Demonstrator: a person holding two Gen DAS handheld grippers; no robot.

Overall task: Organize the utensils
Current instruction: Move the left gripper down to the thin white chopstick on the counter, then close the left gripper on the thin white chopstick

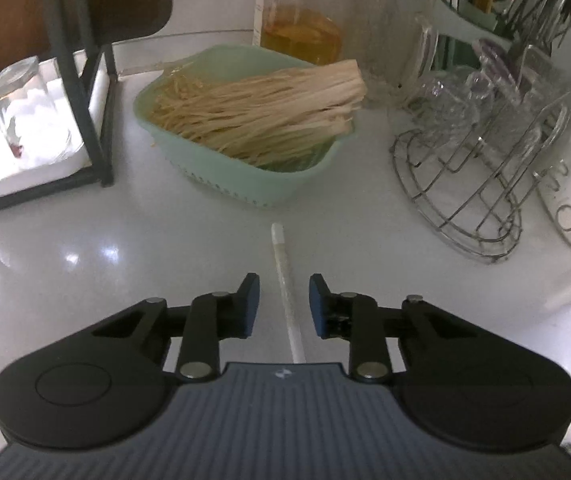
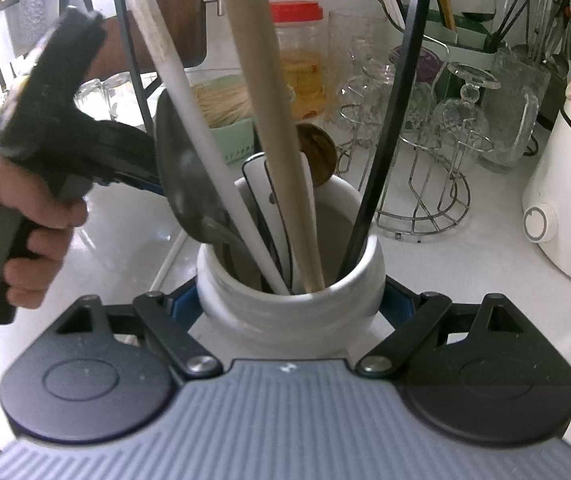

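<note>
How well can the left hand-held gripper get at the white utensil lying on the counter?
Probably well. The left hand-held gripper is open, and the white utensil lies flat between its fingers with nothing over it. The green basket sits farther back, out of the way.

A glossy white table (image 1: 85, 264) is catching soft glare (patches of light from above). Behind the green basket (image 1: 285, 184) a white wall (image 1: 213, 8) is rising; left of the basket a black-framed rack (image 1: 97, 120) is standing.
</note>
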